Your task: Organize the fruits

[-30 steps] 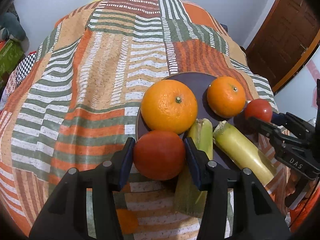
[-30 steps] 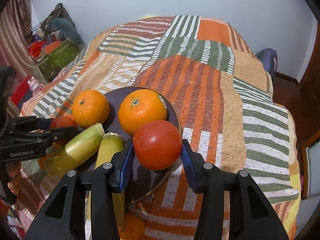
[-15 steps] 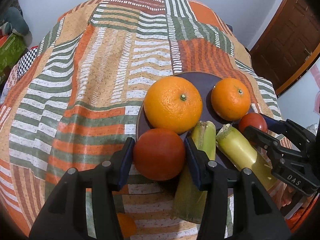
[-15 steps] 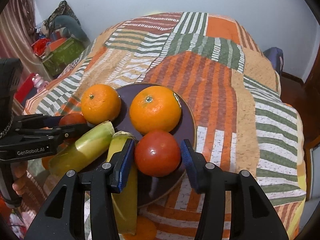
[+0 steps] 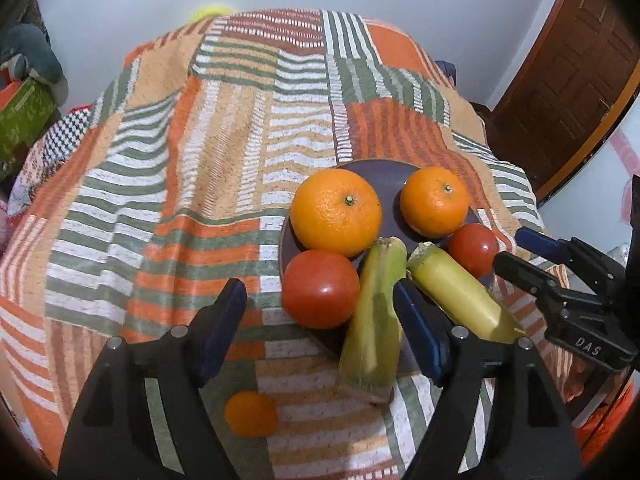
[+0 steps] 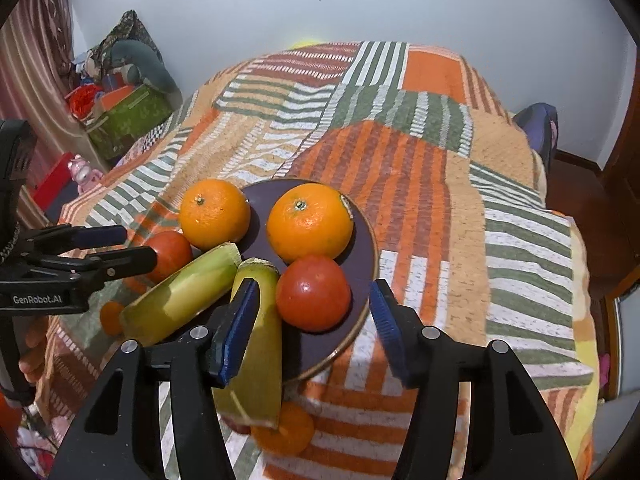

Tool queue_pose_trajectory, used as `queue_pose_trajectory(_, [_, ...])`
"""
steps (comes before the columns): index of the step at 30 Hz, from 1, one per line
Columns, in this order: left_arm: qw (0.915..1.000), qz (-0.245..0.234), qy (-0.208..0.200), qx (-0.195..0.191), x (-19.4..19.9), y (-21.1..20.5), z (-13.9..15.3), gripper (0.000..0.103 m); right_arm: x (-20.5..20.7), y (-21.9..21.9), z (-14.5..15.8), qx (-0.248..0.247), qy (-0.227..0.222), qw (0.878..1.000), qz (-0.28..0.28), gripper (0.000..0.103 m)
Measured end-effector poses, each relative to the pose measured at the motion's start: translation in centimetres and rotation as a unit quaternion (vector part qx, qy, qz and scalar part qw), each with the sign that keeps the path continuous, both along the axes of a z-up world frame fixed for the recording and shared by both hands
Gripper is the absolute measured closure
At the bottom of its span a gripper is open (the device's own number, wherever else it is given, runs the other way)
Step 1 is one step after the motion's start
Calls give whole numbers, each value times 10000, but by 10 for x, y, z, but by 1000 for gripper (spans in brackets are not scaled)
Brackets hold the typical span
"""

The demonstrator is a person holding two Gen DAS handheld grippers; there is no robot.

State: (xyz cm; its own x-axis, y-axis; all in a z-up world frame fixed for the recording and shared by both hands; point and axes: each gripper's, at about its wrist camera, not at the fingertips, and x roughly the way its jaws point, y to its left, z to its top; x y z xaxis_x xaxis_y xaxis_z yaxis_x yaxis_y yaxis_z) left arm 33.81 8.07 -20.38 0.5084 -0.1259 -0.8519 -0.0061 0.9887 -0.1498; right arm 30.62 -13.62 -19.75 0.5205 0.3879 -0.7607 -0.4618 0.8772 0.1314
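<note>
From the left wrist view, our left gripper (image 5: 318, 322) has its jaws opening, pads clear of the round red tomato (image 5: 321, 289) that sits on the near rim of the dark purple round plate (image 5: 386, 172), so we judge this a release step. From the right wrist view, our right gripper (image 6: 312, 322) is opening too, its pads off the second glossy red tomato (image 6: 313, 293) on the plate's right edge; next we likely fetch the small orange tangerine (image 6: 284, 428) lying on the striped patchwork blanket (image 6: 400, 184).
</note>
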Motion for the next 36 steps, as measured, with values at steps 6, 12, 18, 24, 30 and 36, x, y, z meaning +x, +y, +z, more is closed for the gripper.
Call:
queue_pose_trajectory(6, [9998,94,-153,123,-21,10,19,26,-20,-13,17,16,-167,9999,-34,49])
queue_pose_trajectory(12, [9992,269,-149,258,-45,25,26,23,-37,-22,24,40,-237,9997,-44,49])
queue_pose_trajectory(18, [9987,384,68,325,-66,37,19,23,-53,-26,12,68,-82,9999,-20,48])
queue_pose_trajectory(24, [9977,362,402,419,-80,41,-2,23,-63,-28,-15,44,290,9996,49,48])
queue_pose_trajectory(30, [9965,208,683,437,-83,35,-26,23,-65,-27,-32,49,466,9989,65,48])
queue_pose_trajectory(36, [9963,98,749,421,-76,29,-41,23,-61,-19,-38,46,504,9986,167,54])
